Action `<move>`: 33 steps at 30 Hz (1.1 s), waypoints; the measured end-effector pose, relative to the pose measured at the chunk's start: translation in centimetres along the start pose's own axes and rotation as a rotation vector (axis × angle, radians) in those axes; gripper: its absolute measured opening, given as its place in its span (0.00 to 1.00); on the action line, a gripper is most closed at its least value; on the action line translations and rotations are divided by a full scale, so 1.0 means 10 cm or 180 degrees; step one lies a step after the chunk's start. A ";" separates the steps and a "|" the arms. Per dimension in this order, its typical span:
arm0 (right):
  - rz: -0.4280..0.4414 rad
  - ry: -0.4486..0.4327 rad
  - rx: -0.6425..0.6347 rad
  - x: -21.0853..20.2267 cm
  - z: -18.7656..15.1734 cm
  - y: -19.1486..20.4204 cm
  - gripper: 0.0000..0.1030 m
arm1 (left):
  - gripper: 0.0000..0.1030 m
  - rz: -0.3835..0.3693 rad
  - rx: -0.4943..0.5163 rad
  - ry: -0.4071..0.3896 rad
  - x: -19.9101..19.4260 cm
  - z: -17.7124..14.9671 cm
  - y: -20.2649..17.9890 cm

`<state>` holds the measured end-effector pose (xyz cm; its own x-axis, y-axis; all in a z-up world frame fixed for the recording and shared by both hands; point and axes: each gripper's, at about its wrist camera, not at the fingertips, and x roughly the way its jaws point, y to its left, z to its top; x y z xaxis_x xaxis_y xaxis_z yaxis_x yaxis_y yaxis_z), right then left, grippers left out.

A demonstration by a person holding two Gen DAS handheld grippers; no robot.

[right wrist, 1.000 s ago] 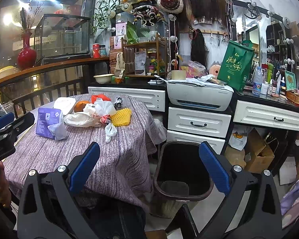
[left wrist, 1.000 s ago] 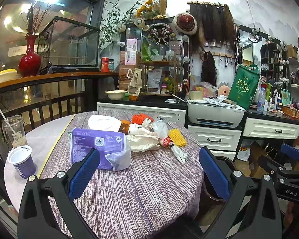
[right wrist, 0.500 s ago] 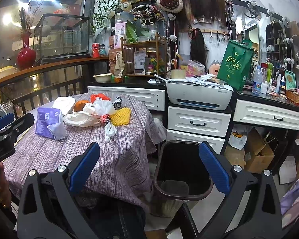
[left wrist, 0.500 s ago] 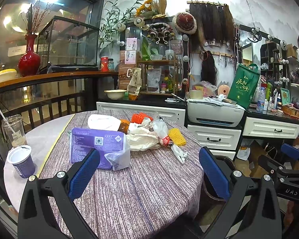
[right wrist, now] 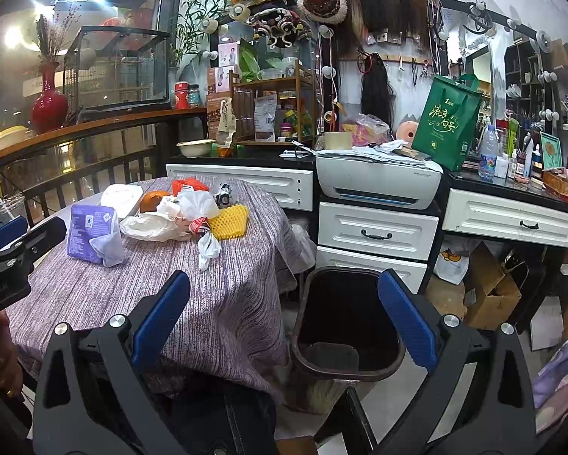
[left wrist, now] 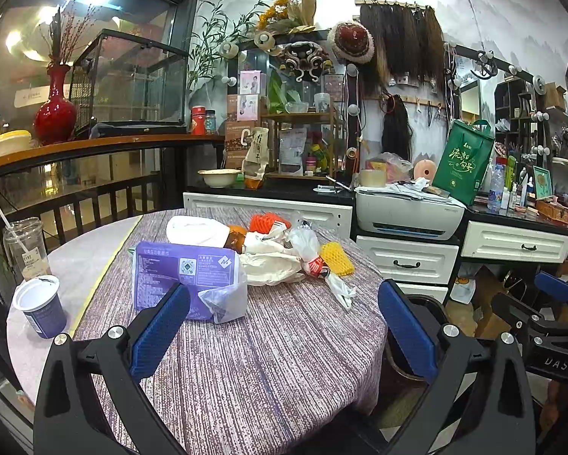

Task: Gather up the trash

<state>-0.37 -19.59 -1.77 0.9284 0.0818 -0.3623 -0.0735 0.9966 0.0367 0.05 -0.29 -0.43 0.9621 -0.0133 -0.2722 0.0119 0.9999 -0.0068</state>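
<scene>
A pile of trash lies on the round table (left wrist: 268,360): a purple wipes pack (left wrist: 181,276), a white crumpled bag (left wrist: 272,265), a yellow foam net (left wrist: 335,258), an orange foam net (left wrist: 265,222) and a white container (left wrist: 196,229). My left gripper (left wrist: 284,326) is open and empty, near the table's front, short of the purple pack. My right gripper (right wrist: 284,318) is open and empty, hovering over the dark trash bin (right wrist: 344,326) beside the table (right wrist: 215,295). The pile also shows in the right wrist view: purple pack (right wrist: 88,233), yellow net (right wrist: 229,222).
A blue paper cup (left wrist: 41,311) and a plastic cup with a straw (left wrist: 24,248) stand at the table's left edge. White drawers (right wrist: 374,231) with a printer (right wrist: 378,185) stand behind the bin. Cardboard boxes (right wrist: 488,288) lie on the floor at right.
</scene>
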 end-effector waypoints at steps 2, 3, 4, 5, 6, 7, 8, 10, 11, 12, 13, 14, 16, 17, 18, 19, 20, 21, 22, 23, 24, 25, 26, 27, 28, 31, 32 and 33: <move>0.0000 -0.0002 -0.0003 0.00 0.00 0.00 0.95 | 0.95 0.0003 0.0002 -0.0001 0.00 0.00 0.00; 0.0001 0.0005 -0.0004 0.00 0.00 0.00 0.95 | 0.95 0.0002 0.0002 0.0000 0.00 0.00 0.00; 0.0004 0.0010 -0.0004 0.00 0.00 0.00 0.95 | 0.95 0.0001 0.0002 0.0004 0.00 0.00 0.00; 0.0004 0.0009 -0.0004 0.00 0.00 0.00 0.95 | 0.95 0.0001 0.0002 0.0006 0.00 0.00 0.00; 0.0002 0.0010 -0.0004 0.00 -0.01 -0.01 0.95 | 0.95 -0.0001 0.0003 0.0013 0.02 -0.01 -0.01; 0.0003 0.0011 -0.0003 0.00 -0.01 -0.01 0.95 | 0.95 -0.0002 0.0002 0.0014 0.02 -0.02 -0.02; 0.0002 0.0012 -0.0003 0.00 -0.01 -0.01 0.95 | 0.95 -0.0001 0.0001 0.0016 0.02 -0.04 -0.02; 0.0001 0.0017 0.0000 0.01 -0.02 -0.01 0.95 | 0.95 -0.0003 0.0003 0.0018 0.02 -0.04 -0.02; 0.0000 0.0021 0.0001 0.01 -0.03 -0.02 0.95 | 0.95 0.0000 0.0004 0.0018 0.02 -0.03 -0.02; -0.0003 0.0025 0.0004 0.03 -0.06 -0.03 0.95 | 0.95 -0.0002 0.0003 0.0016 0.03 -0.03 -0.02; -0.0003 0.0024 0.0004 0.03 -0.06 -0.04 0.95 | 0.95 -0.0003 0.0003 0.0018 0.03 -0.03 -0.02; -0.0003 0.0024 0.0004 0.03 -0.05 -0.03 0.95 | 0.95 -0.0004 0.0004 0.0019 0.03 -0.04 -0.02; -0.0003 0.0027 0.0003 0.03 -0.05 -0.03 0.95 | 0.95 -0.0002 0.0004 0.0023 0.03 -0.03 -0.02; -0.0002 0.0030 0.0003 0.04 -0.06 -0.04 0.95 | 0.95 -0.0003 0.0004 0.0025 0.03 -0.04 -0.02; -0.0004 0.0029 0.0003 0.04 -0.05 -0.03 0.95 | 0.95 -0.0003 0.0004 0.0026 0.03 -0.03 -0.02; -0.0006 0.0033 0.0003 0.04 -0.06 -0.03 0.95 | 0.95 -0.0003 0.0004 0.0028 0.03 -0.03 -0.02; -0.0006 0.0032 0.0002 0.05 -0.06 -0.03 0.95 | 0.95 -0.0003 0.0004 0.0027 0.03 -0.03 -0.02; -0.0006 0.0032 0.0002 0.05 -0.07 -0.04 0.95 | 0.95 -0.0005 0.0004 0.0029 0.03 -0.03 -0.02; -0.0006 0.0032 0.0004 0.05 -0.06 -0.04 0.95 | 0.95 -0.0004 0.0005 0.0031 0.03 -0.03 -0.02; -0.0005 0.0036 0.0005 0.05 -0.07 -0.04 0.95 | 0.95 -0.0003 0.0004 0.0034 0.03 -0.03 -0.03; -0.0004 0.0035 0.0004 0.05 -0.06 -0.03 0.95 | 0.95 -0.0003 0.0003 0.0035 0.04 -0.05 -0.03; -0.0004 0.0041 0.0004 0.05 -0.06 -0.03 0.95 | 0.95 -0.0002 0.0004 0.0035 0.04 -0.05 -0.03; -0.0003 0.0051 0.0005 0.06 -0.07 -0.03 0.95 | 0.95 -0.0004 0.0005 0.0036 0.04 -0.05 -0.03; -0.0002 0.0059 0.0008 0.07 -0.07 -0.03 0.95 | 0.95 -0.0004 0.0007 0.0036 0.04 -0.05 -0.03; -0.0003 0.0066 0.0010 0.07 -0.08 -0.03 0.95 | 0.95 -0.0003 0.0009 0.0035 0.05 -0.05 -0.03; -0.0003 0.0091 -0.0006 0.09 -0.08 -0.01 0.95 | 0.95 0.0018 0.0029 0.0044 0.06 -0.08 -0.03; 0.0011 0.0120 -0.0018 0.11 -0.09 -0.01 0.95 | 0.95 0.0028 0.0035 0.0055 0.08 -0.11 -0.02; 0.0040 0.0167 -0.0037 0.14 -0.09 0.01 0.95 | 0.95 0.0040 0.0038 0.0078 0.11 -0.13 -0.01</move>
<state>0.60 -19.39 -3.15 0.9071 0.0942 -0.4102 -0.0896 0.9955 0.0306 0.70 -0.43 -2.01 0.9553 -0.0007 -0.2958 0.0032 1.0000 0.0082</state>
